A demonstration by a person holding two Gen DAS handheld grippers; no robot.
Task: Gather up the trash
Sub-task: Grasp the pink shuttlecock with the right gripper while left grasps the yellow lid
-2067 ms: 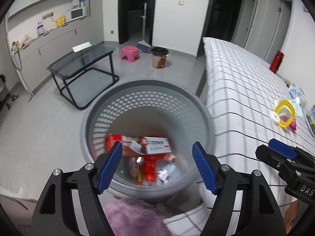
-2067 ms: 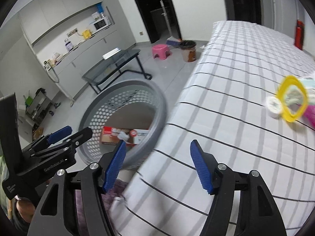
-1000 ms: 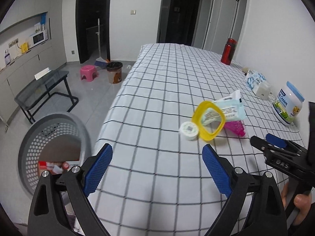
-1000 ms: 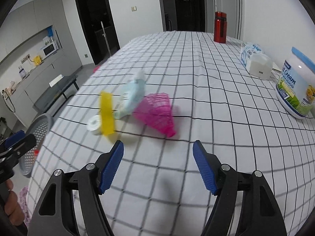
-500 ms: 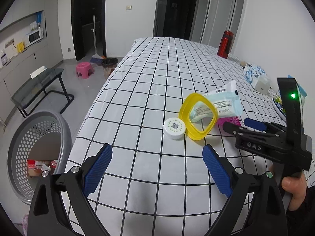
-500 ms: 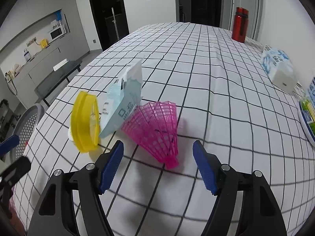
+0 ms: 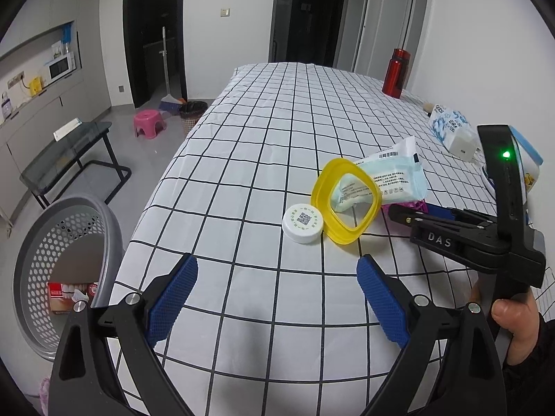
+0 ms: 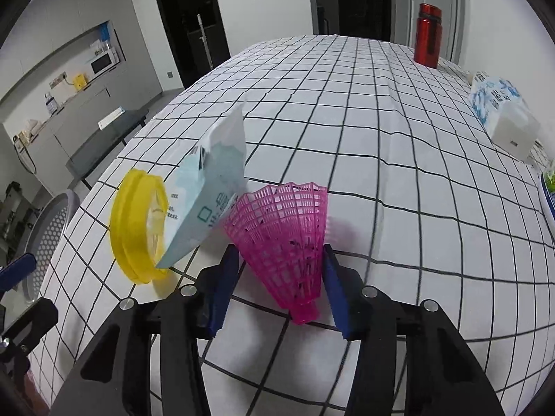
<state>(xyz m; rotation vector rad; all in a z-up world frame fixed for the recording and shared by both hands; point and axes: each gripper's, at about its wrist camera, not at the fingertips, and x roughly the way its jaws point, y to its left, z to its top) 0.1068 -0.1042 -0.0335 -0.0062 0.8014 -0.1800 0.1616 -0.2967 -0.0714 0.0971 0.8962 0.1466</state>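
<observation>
Both grippers swung from basket to bed | right gripper (image 8: 277, 277) jaws closing around pink shuttlecock (image 8: 289, 242) | left gripper (image 7: 277, 298) wide, empty | risk: skirt crushes, slips

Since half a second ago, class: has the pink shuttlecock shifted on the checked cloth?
No. The pink shuttlecock lies beside the pale blue packet as before; only the right gripper is closing around it.

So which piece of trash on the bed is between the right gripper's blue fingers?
The pink plastic shuttlecock. The right gripper is closing around it; the yellow lid and pale blue packet lie beside it.
</observation>
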